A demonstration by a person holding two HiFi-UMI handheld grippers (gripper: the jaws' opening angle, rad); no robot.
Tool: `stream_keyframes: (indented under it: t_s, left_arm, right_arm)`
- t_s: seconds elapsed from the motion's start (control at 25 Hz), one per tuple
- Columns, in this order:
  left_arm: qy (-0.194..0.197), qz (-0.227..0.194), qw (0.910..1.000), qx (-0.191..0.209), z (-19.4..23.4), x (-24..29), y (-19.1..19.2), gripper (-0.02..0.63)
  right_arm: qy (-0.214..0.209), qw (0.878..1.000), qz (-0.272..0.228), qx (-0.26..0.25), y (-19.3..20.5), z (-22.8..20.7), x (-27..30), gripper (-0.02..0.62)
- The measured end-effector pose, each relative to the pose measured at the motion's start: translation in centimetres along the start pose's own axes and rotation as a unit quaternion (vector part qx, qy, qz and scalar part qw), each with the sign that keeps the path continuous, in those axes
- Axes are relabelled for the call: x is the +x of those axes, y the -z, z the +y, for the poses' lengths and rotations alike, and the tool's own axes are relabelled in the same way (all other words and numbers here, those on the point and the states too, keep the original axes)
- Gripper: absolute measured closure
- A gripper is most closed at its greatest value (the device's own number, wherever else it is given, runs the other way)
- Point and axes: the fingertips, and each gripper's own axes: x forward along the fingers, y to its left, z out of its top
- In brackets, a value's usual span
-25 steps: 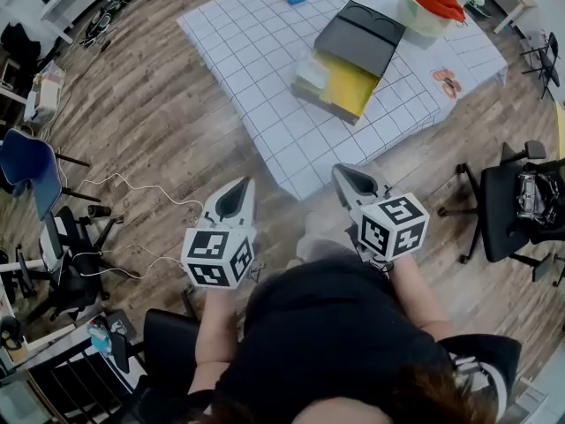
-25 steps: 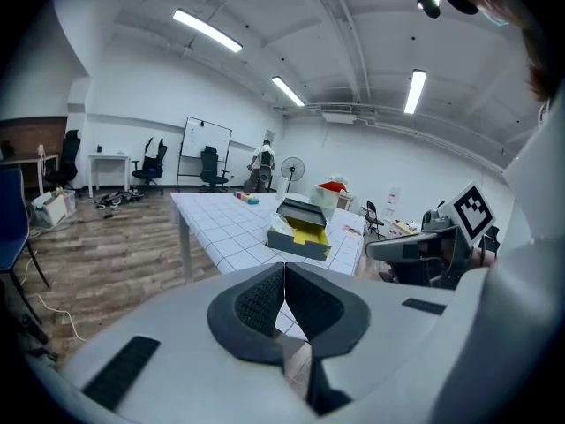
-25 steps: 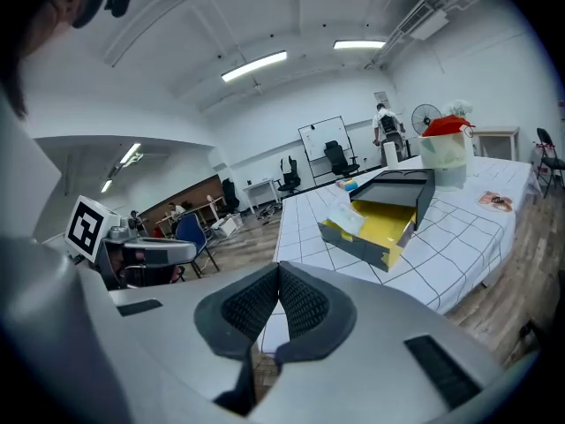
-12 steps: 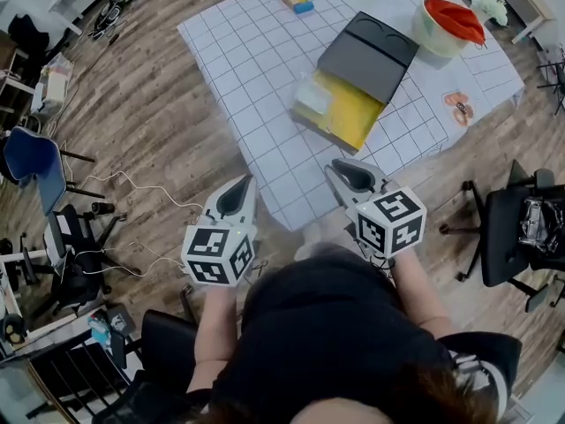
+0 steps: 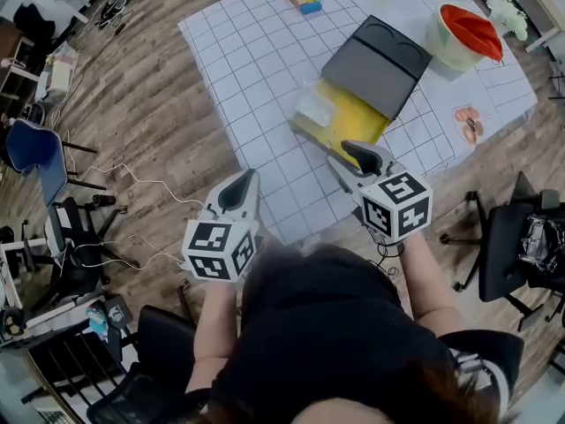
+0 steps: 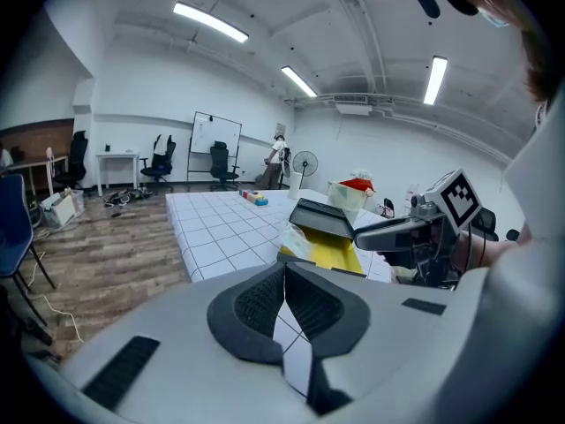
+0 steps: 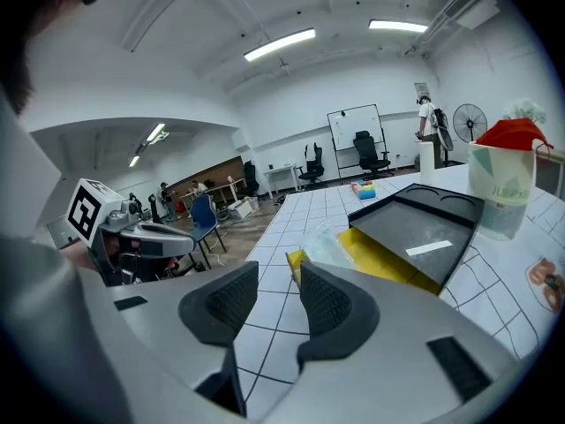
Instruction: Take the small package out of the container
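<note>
**Approaching the small clear plastic package [image 5: 314, 109] in the shallow yellow container [image 5: 357, 120]**

Your target sits at the near-left end of that container, in the part left uncovered by the dark grey lid [image 5: 377, 56]. The container rests on the white gridded tabletop [image 5: 256, 56]. The package's crinkled film bulges a little above the yellow wall.

Judging by its look, it is light, soft and slippery. It will likely crumple under pressure rather than resist, and a pinch on a flat face may slide off. Take it by the raised, bunched film at the top, where the pads can close on a fold, and lift gently so the container does not drag along.

Your right tool [image 5: 360, 155] has just been opening. Its jaws now stand wide with nothing between them, only gridded cloth showing through the gap, and they point towards the package. Your left tool [image 5: 240, 188] has its pads pressed together on nothing and hangs over the floor by the tabletop's near edge.

Compared with a second ago, both tools are closer to the tabletop. The right one was then short of the edge with its jaws together. It now reaches over the cloth, just beside the container's near corner.
</note>
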Motion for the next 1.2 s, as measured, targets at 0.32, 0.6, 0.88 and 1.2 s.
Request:
stream_keyframes:
  t_s: [0.32, 0.6, 0.88, 1.2]
  left_arm:
    - [0.001, 0.009, 1.0, 0.001, 1.4, 2.1, -1.1, 0.578]
    - [0.03, 0.03, 0.9991, 0.01, 3.9, 4.6, -2.4, 0.578]
    - [0.056, 0.048, 0.9972, 0.012, 6.0, 7.6, -3.3, 0.578]
    - [0.084, 0.072, 0.9939, 0.006, 7.8, 10.2, -3.1, 0.578]
  right_arm:
    - [0.011, 0.999, 0.023, -0.028, -1.3, -3.2, 2.5, 0.41]
    - [0.034, 0.996, 0.064, -0.049, -2.2, -5.5, 6.4, 0.407]
    - [0.045, 0.99, 0.107, -0.077, -2.1, -7.5, 9.9, 0.403]
    - [0.044, 0.984, 0.15, -0.083, -1.1, -9.1, 12.6, 0.391]
